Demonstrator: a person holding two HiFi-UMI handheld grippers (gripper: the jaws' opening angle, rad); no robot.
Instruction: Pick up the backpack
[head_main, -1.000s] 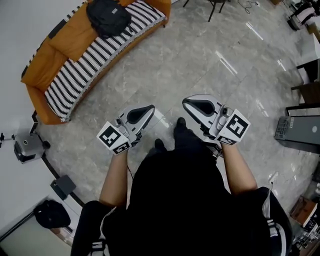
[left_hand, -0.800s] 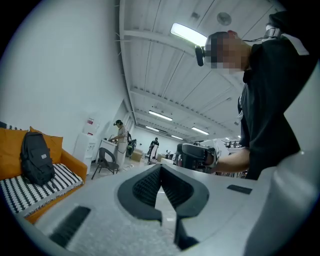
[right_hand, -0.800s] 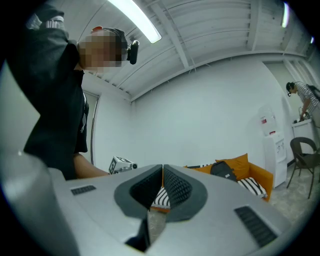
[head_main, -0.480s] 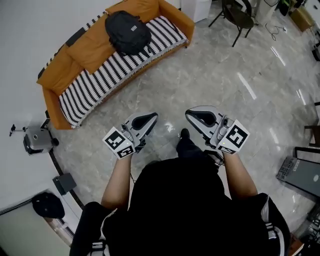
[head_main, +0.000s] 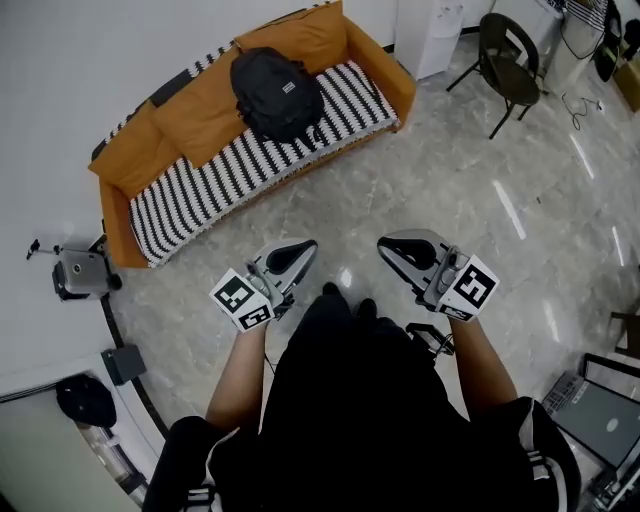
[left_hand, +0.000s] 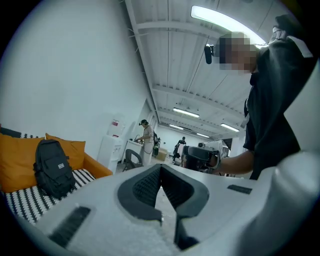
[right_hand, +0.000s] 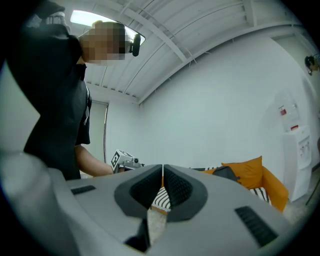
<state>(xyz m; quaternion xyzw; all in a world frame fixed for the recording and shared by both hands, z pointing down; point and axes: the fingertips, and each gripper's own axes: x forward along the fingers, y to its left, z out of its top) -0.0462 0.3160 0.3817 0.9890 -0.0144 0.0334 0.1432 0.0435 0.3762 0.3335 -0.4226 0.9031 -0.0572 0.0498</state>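
Observation:
A black backpack (head_main: 277, 93) stands upright on an orange sofa (head_main: 195, 118) with a black-and-white striped seat cover, against the white wall at the top of the head view. It also shows at the left of the left gripper view, the backpack (left_hand: 52, 168) leaning on an orange cushion. My left gripper (head_main: 302, 247) and right gripper (head_main: 388, 246) are both shut and empty, held level over the floor well short of the sofa. In the right gripper view only the backpack's top (right_hand: 226, 173) peeks over the jaws.
A black chair (head_main: 506, 46) stands at the top right on the grey marbled floor (head_main: 450, 170). A tripod device (head_main: 80, 274) and a black bag (head_main: 85, 400) sit at the left by the wall. People stand at desks far off in the left gripper view.
The sofa and backpack have slid down and to the right in the head view, closer to both grippers. The grippers stay shut, side by side.

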